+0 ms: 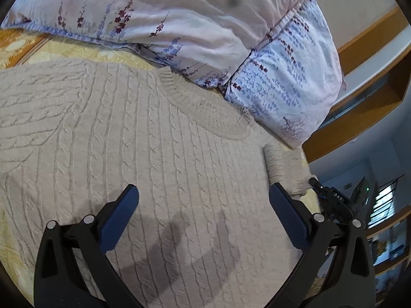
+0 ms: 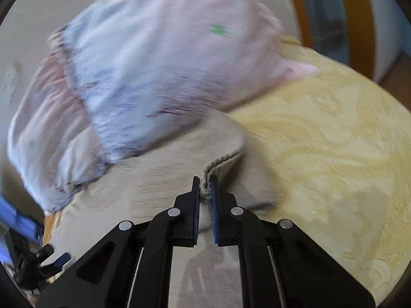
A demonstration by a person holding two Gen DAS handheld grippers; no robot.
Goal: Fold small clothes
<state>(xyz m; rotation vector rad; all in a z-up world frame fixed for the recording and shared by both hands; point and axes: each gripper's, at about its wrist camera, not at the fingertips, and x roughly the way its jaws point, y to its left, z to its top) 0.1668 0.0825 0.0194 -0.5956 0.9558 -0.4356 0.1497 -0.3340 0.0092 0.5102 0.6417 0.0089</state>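
Observation:
A beige cable-knit sweater (image 1: 154,138) lies spread flat on a yellow bed cover, its ribbed collar (image 1: 205,105) toward the pillows. My left gripper (image 1: 204,192) hovers open just above the sweater's body, nothing between its blue pads. At the right edge of the left wrist view the ribbed sleeve cuff (image 1: 282,164) is lifted, with the right gripper's black tip beside it. In the right wrist view my right gripper (image 2: 204,187) is shut on that ribbed cuff edge (image 2: 221,161), and the sleeve (image 2: 179,154) rises from the bed toward the jaws.
A large floral pink-and-blue pillow (image 1: 205,25) lies against the sweater's collar side, also seen as the pillow (image 2: 154,64). The yellow patterned bed cover (image 2: 334,141) stretches right of the sleeve. A wooden bed frame (image 1: 359,97) and shelves stand beyond the bed edge.

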